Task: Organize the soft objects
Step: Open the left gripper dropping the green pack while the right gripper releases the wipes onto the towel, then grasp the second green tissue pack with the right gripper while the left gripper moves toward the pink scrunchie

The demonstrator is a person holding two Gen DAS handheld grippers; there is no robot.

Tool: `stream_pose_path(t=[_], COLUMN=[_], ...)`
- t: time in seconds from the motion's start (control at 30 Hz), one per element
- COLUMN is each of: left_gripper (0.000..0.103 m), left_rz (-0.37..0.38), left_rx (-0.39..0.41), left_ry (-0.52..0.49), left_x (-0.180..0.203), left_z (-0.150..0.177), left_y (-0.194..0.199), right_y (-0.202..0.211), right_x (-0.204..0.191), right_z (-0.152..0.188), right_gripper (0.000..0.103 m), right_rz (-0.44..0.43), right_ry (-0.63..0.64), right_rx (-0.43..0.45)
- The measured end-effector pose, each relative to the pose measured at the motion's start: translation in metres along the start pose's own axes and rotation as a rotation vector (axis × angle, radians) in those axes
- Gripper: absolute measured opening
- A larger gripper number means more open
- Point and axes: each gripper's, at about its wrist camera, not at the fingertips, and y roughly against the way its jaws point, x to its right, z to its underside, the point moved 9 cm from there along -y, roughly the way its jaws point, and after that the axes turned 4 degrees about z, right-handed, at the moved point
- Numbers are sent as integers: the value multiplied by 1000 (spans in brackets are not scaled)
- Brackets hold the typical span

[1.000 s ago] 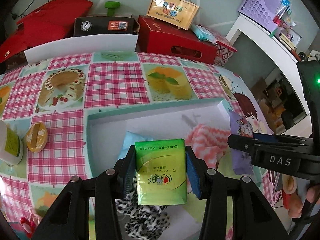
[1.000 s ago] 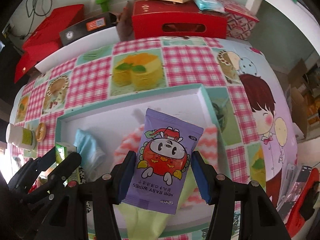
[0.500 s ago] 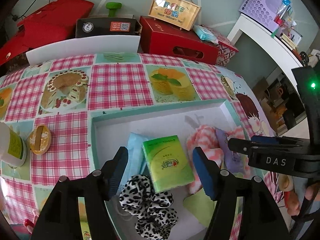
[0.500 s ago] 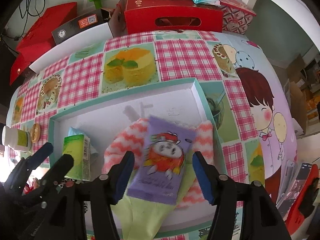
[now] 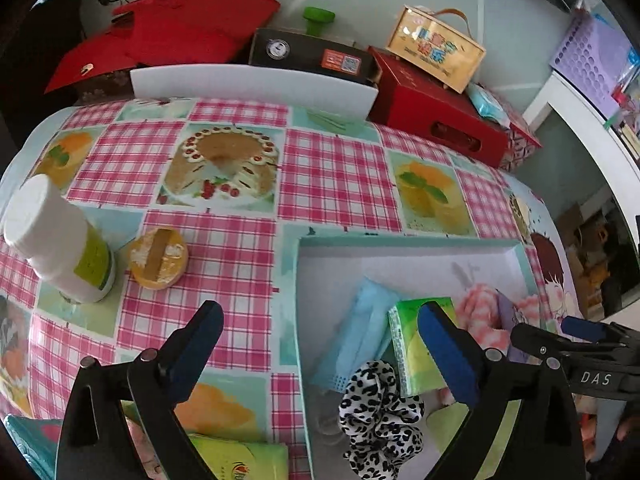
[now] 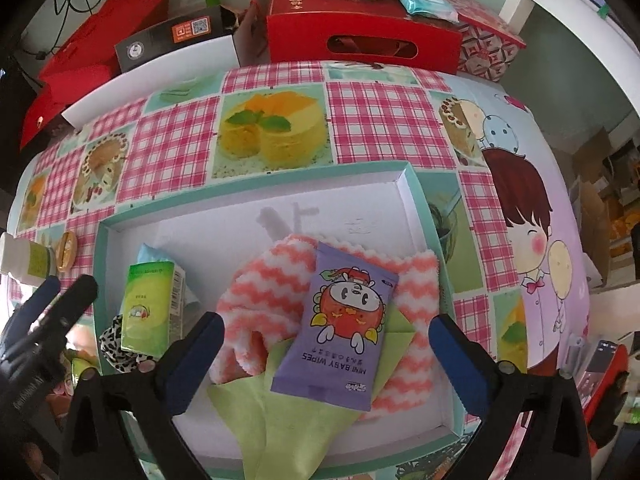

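My left gripper (image 5: pixel 320 348) is opening wide over the left rim of the teal tray (image 5: pixel 400 240), with nothing between its jaws. The green tissue pack (image 5: pixel 412 344) lies free in the tray, leaning on a blue mask pack (image 5: pixel 360 332) above a leopard scrunchie (image 5: pixel 380 408). My right gripper (image 6: pixel 328 364) is also opening; the purple baby wipes pack (image 6: pixel 344 324) lies loose between its fingers on a pink zigzag cloth (image 6: pixel 256 300) and a green cloth (image 6: pixel 280 420).
A white bottle (image 5: pixel 56 248) and a round orange thing (image 5: pixel 158 258) stand left of the tray on the checked tablecloth. Another green pack (image 5: pixel 240 460) lies at the near edge. Red and black boxes (image 6: pixel 360 40) line the far side.
Both grippers have opened and let go of their packs. The green tissue pack and the purple wipes pack now lie in the tray. The left gripper has slid left of the tissue pack.
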Motion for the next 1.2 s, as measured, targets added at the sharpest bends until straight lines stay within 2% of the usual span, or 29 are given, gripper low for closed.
stream_pose_path(t=[0.33, 0.63, 0.73, 0.87, 1.0, 1.2], left_gripper=[98, 98, 98, 98, 98, 98], left_rz=[-61, -82, -117, -174, -191, -196], left_rx=[55, 112, 129, 104, 56, 0], left_ry=[-1, 16, 14, 73, 179, 254], left_x=[-13, -32, -45, -78, -114, -140], left_z=[-7, -15, -18, -15, -5, 13], left_y=[9, 28, 40, 50, 57, 66], right_y=[-1, 23, 30, 35, 41, 49], right_x=[-8, -30, -44, -63, -89, -140], right_z=[2, -6, -7, -6, 2, 28], right_gripper=[103, 103, 103, 103, 103, 103], right_rz=[-15, -44, -60, -64, -82, -155], right_ry=[15, 48, 77, 125, 199, 346], right_rx=[-11, 57, 73, 86, 101, 92])
